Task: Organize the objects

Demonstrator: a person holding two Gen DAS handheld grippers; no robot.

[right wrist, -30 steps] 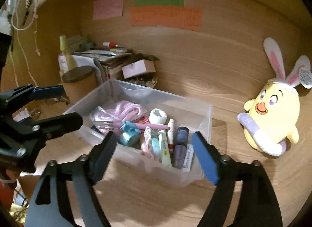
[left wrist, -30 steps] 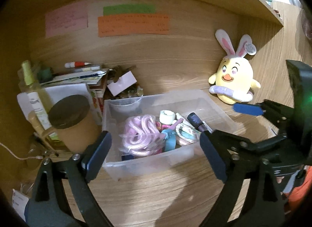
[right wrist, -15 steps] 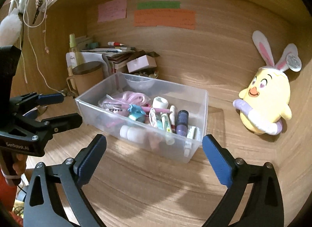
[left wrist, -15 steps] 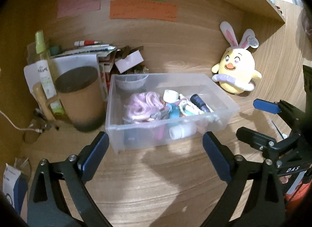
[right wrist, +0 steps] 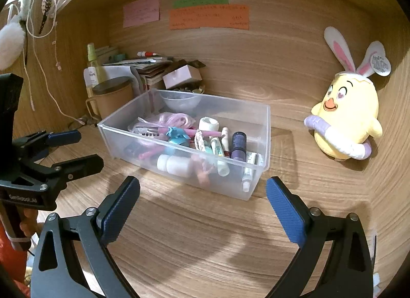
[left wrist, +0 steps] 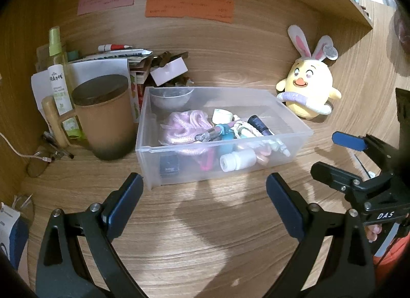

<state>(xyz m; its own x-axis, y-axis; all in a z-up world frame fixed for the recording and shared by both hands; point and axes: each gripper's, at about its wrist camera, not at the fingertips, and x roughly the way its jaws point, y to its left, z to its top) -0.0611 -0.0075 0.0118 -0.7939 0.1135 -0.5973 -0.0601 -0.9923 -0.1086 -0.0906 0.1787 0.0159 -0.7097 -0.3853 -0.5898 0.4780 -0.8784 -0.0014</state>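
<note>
A clear plastic bin (left wrist: 294,121) (right wrist: 266,129) stands on the wooden desk, filled with several small items: a pink cord (left wrist: 184,126), a white bottle (left wrist: 237,161) (right wrist: 174,165), a purple tube (right wrist: 238,144) and a white tape roll (right wrist: 208,124). My left gripper (left wrist: 203,200) is open and empty, in front of the bin and apart from it. My right gripper (right wrist: 202,199) is open and empty, also in front of the bin. Each gripper shows in the other's view, the right gripper (left wrist: 343,154) and the left gripper (right wrist: 74,148).
A yellow bunny-eared plush chick (left wrist: 308,88) (right wrist: 346,116) sits right of the bin. A brown lidded mug (left wrist: 105,116), a spray bottle (left wrist: 59,77), stacked papers and a small box (left wrist: 169,71) crowd the back left. Sticky notes (left wrist: 189,8) hang on the back wall. A shelf runs overhead.
Both grippers have pulled back from the bin, which now sits farther from them. Both stay open and empty.
</note>
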